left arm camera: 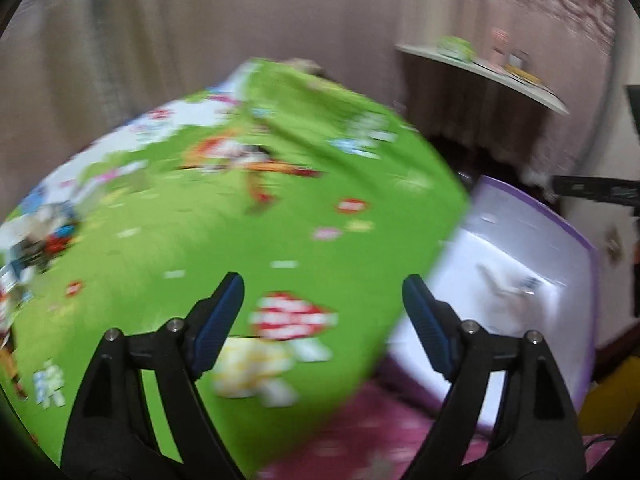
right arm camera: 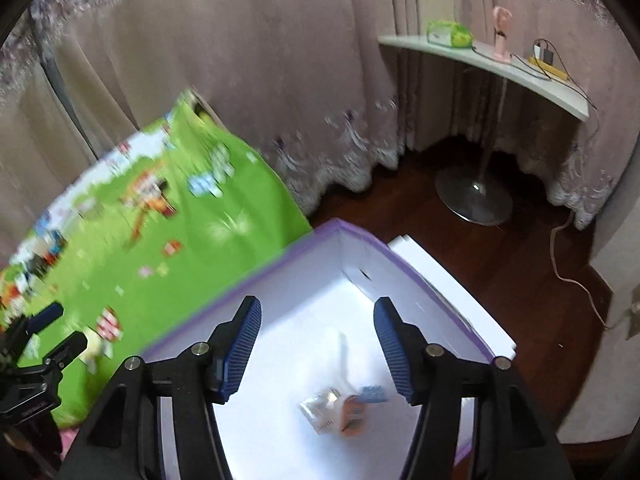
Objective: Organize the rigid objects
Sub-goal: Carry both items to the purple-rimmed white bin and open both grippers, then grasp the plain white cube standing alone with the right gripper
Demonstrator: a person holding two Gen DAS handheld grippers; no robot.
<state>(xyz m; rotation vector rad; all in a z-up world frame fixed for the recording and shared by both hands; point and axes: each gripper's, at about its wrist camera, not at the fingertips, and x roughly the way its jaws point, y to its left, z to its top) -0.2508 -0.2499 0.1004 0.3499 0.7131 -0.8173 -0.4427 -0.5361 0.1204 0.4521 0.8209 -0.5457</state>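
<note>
Right wrist: right hand-held gripper (right arm camera: 318, 346) hangs agape, empty, over the purple-edged box (right arm camera: 356, 236); left hand-held gripper (left arm camera: 323, 312) spread wide, empty, above the green bedspread (left arm camera: 200, 240) beside it.

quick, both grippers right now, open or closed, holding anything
left gripper: open, nothing between the jaws
right gripper: open, empty, over the white box

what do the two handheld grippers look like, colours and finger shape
Both look alike. The left gripper and the right gripper each have a black plastic frame with triangular cut-outs and small silver pivot bolts. Each finger ends in a dark blue, finely ribbed pad that tapers to a rounded tip. No cables, markings, hands or sleeves show in either view.
</note>
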